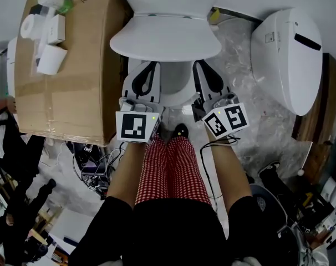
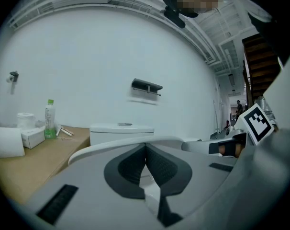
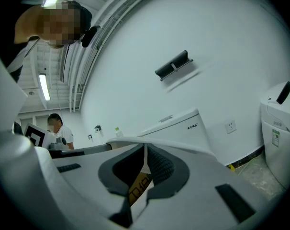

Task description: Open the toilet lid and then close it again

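Observation:
The white toilet lid (image 1: 165, 37) lies nearly flat over the bowl (image 1: 176, 82), in front of the tank (image 2: 121, 131). Both grippers point level at the lid's front edge, side by side. The left gripper (image 1: 148, 73) reaches under the rim (image 2: 102, 150), and its tips are hidden by the lid in the head view. In its own view, the left gripper (image 2: 145, 150) has its pads meeting, with nothing pinched. The right gripper (image 1: 204, 71) is tucked under the rim (image 3: 183, 145) the same way. The right gripper (image 3: 145, 152) is also shut at the tips, with the lid edge lying over them.
A cardboard box (image 1: 68, 65) stands left of the toilet, carrying paper rolls (image 1: 49, 57) and a green-capped bottle (image 2: 50, 119). A second white toilet (image 1: 290, 54) stands at the right. My red checked trouser legs (image 1: 171, 170) are before the bowl. Cables (image 1: 90, 165) lie on the floor at the left.

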Tool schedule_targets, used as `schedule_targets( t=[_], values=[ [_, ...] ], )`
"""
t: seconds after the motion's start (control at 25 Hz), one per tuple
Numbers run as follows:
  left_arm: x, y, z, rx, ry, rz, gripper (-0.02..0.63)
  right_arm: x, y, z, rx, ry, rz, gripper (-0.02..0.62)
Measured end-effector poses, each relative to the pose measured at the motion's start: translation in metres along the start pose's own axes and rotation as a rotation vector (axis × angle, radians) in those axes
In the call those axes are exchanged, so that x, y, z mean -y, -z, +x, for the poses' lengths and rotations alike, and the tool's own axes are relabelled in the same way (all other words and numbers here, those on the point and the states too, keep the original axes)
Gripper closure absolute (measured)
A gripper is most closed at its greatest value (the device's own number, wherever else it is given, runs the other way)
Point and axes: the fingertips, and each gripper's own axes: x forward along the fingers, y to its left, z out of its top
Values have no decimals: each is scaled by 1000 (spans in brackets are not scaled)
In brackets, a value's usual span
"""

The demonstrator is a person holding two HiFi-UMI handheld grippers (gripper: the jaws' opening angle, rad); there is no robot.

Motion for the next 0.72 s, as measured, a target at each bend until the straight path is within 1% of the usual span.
schedule_targets(
  t=[0.16,0.32,0.4,0.72],
  values=[
    [0,-5,1,-10,-20,-10,598,1,0,1,-15,0,-7,560],
    [-1,-4,0,6,-19,-13,598,-1,0,3,-20,-3,-14,560],
    [-2,-1,1,0,-19,-22,598,0,-1,5,-20,-6,-24,560],
    [-4,-12,9,18,18,-16,598,3,-10,11,-8,31,-18,560]
  ],
)
